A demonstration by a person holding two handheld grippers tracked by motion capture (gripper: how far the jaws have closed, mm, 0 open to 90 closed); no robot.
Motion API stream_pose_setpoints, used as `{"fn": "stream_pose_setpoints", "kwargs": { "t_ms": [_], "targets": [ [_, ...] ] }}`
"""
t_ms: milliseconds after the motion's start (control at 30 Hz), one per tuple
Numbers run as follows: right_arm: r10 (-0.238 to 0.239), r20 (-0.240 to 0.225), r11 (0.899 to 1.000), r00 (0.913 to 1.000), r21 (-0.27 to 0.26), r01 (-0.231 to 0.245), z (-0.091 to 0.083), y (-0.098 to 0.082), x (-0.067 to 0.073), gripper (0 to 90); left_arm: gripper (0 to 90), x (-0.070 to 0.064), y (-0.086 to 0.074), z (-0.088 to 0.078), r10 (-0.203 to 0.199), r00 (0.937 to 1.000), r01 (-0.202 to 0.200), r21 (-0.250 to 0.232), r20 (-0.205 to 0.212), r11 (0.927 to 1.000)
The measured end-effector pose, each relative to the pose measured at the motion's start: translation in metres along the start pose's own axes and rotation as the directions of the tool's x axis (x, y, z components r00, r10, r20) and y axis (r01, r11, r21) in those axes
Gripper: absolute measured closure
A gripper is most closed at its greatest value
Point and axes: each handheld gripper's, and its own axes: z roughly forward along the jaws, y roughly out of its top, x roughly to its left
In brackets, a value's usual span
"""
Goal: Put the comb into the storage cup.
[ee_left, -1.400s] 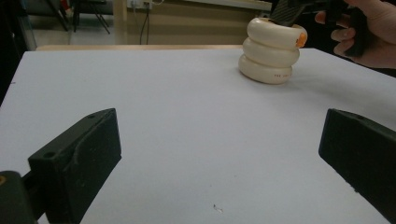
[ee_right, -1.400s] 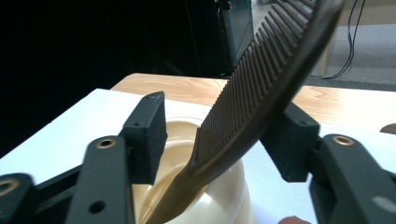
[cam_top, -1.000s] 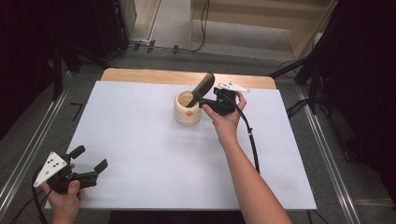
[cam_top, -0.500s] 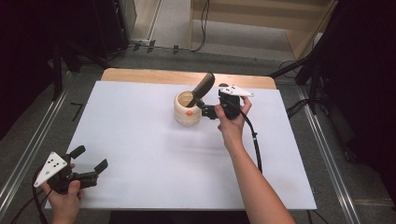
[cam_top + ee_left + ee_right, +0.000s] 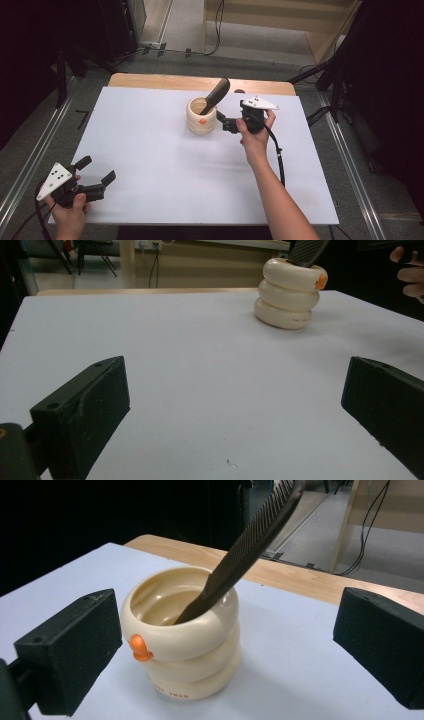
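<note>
A cream ringed cup with an orange knob stands on the far middle of the white table. A black comb stands in it, leaning up to the right. My right gripper sits just right of the cup and points at it. It is open; its jaws have just been opening and nothing is between them. In the right gripper view the cup and comb stand close ahead of the gripper. My left gripper rests open at the near left corner. Its view shows the cup far off.
A wooden strip runs along the table's far edge. Metal rails flank the table on both sides. The right gripper's cable trails along the forearm. Bare white surface lies between the two grippers.
The right gripper has drawn back to the right, away from the cup and comb. The comb stays leaning in the cup. The left gripper has not moved.
</note>
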Motion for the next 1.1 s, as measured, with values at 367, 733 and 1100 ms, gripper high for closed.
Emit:
{"fn": "stream_pose_setpoints", "kwargs": {
  "t_ms": [367,733,1100],
  "targets": [
    [0.001,0.007,1.000,1.0000,-0.006,-0.001,-0.020,-0.013,-0.011,0.0,0.0,-0.001,0.000,0.000,0.000,1.0000,0.000,-0.001,-0.002,1.0000],
    [-0.008,0.010,1.000,0.9999,-0.016,0.008,-0.039,-0.026,-0.019,0.0,0.0,-0.001,0.000,0.000,0.002,1.0000,-0.002,-0.001,-0.001,1.0000],
    [-0.017,0.003,0.999,0.9999,-0.032,0.017,-0.057,-0.040,-0.026,0.0,0.0,-0.001,0.000,0.000,0.005,1.0000,-0.005,0.000,0.002,1.0000]
  ]
}}
